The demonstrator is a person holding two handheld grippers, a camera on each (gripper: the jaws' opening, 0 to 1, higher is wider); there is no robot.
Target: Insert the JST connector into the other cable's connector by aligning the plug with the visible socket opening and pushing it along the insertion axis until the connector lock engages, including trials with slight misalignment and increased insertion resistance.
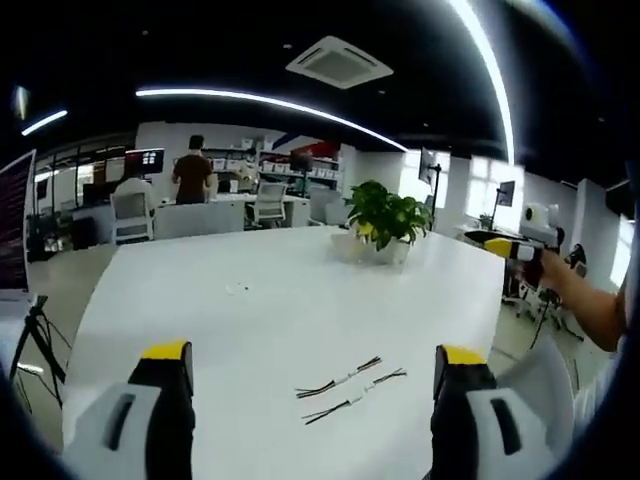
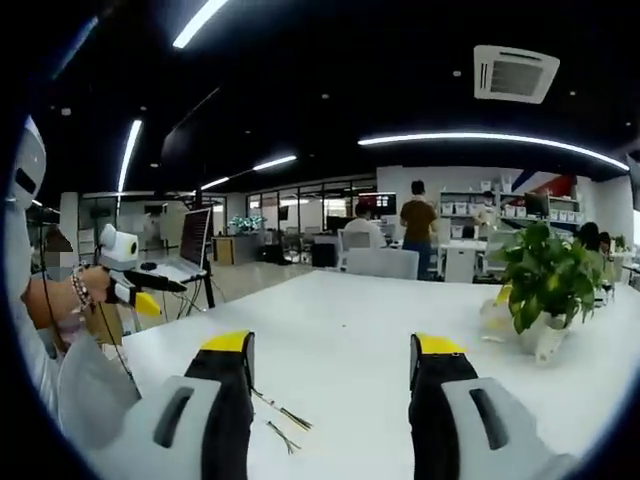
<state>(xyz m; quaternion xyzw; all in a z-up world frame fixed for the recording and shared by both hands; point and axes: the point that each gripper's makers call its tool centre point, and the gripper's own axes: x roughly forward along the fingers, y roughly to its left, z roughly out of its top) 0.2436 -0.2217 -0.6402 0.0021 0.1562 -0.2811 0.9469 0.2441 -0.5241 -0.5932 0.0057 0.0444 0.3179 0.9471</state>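
Note:
Two thin cables with small connectors lie side by side on the white table [image 1: 250, 300], the upper cable [image 1: 340, 378] just above the lower cable [image 1: 355, 398]. My left gripper [image 1: 315, 365] hovers over the near edge with its yellow-tipped jaws wide apart, open and holding nothing; the cables lie between and beyond them. In the right gripper view the same cables [image 2: 282, 412] show close to the left jaw. My right gripper [image 2: 332, 350] is open too, with nothing in it. Each gripper also appears in the other's view, held in a hand: the right gripper [image 1: 520, 246] and the left gripper [image 2: 135, 275].
A potted green plant [image 1: 385, 215] stands at the table's far side, also seen as the plant [image 2: 545, 280]. A screen on a tripod [image 2: 193, 240] stands off the table. People [image 1: 192, 172] and office chairs are at desks in the background.

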